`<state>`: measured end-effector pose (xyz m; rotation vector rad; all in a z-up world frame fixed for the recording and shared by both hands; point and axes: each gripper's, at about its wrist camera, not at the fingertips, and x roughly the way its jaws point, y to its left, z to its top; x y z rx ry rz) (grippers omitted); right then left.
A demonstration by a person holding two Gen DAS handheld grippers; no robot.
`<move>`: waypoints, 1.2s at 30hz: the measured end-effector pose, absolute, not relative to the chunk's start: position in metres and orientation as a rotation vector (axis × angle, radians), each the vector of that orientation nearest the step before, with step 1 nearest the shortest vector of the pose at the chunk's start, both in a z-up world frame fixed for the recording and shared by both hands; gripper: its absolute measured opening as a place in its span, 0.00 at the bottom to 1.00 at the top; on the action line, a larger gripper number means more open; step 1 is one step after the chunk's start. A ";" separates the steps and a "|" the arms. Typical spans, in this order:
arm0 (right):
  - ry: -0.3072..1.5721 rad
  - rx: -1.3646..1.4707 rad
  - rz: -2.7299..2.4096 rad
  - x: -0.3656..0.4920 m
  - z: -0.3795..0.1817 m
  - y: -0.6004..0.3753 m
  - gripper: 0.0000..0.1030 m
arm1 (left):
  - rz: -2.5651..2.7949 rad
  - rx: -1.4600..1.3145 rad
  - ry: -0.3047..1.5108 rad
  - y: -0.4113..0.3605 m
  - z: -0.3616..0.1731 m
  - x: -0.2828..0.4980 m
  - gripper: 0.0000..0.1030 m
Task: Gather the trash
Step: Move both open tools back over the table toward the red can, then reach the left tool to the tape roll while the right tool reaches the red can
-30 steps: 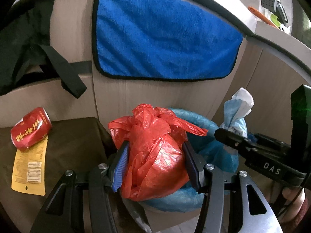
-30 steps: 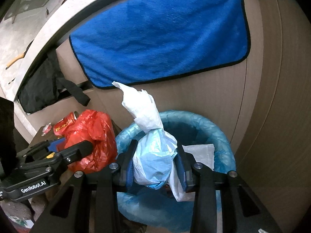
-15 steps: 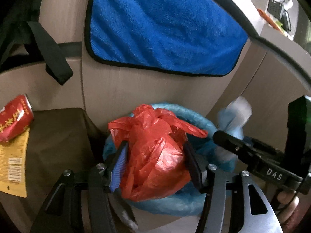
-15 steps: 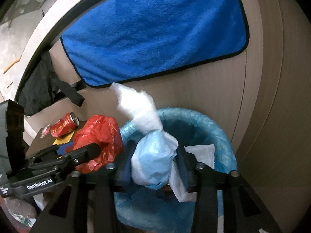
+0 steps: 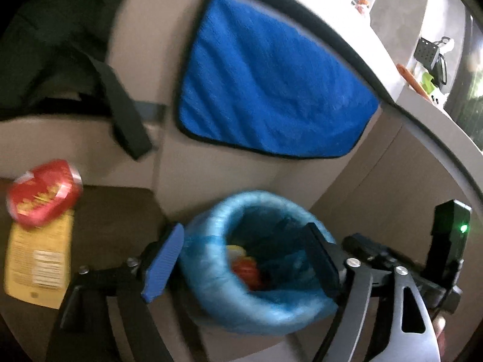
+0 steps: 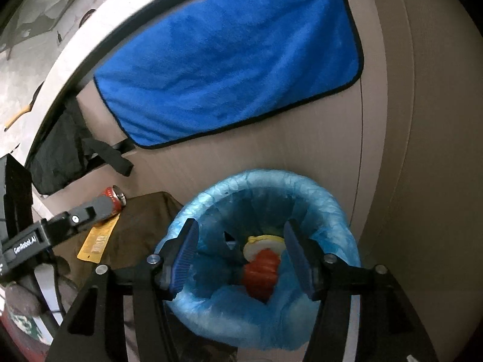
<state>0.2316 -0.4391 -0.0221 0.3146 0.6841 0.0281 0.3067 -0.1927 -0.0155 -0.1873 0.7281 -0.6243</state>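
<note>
Both grippers' fingers, left gripper and right gripper, just spreading, empty, over the blue-lined bin; "GenRobot.AI" on the left.

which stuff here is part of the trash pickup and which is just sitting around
Part of the job:
- bin with blue liner
- red trash lying in the bin
- red can on its side on the brown surface
- yellow wrapper by the can
- left gripper and right gripper, both open with nothing between the jaws

Just there:
- blue towel hanging on the cabinet
- black bag
</note>
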 end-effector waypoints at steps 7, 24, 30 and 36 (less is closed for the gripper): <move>0.658 0.296 0.086 0.218 -0.006 -0.403 0.56 | -0.438 -0.106 0.673 -0.095 -0.006 0.286 0.85; 0.752 0.078 0.330 0.270 -0.011 -0.207 0.58 | -0.105 -0.245 0.769 0.122 -0.074 0.266 0.96; 0.801 0.024 0.357 0.307 -0.029 -0.155 0.58 | -0.083 -0.313 0.758 0.165 -0.086 0.265 0.96; 0.830 0.100 0.331 0.363 -0.039 -0.141 0.58 | -0.110 -0.363 0.726 0.181 -0.088 0.267 0.96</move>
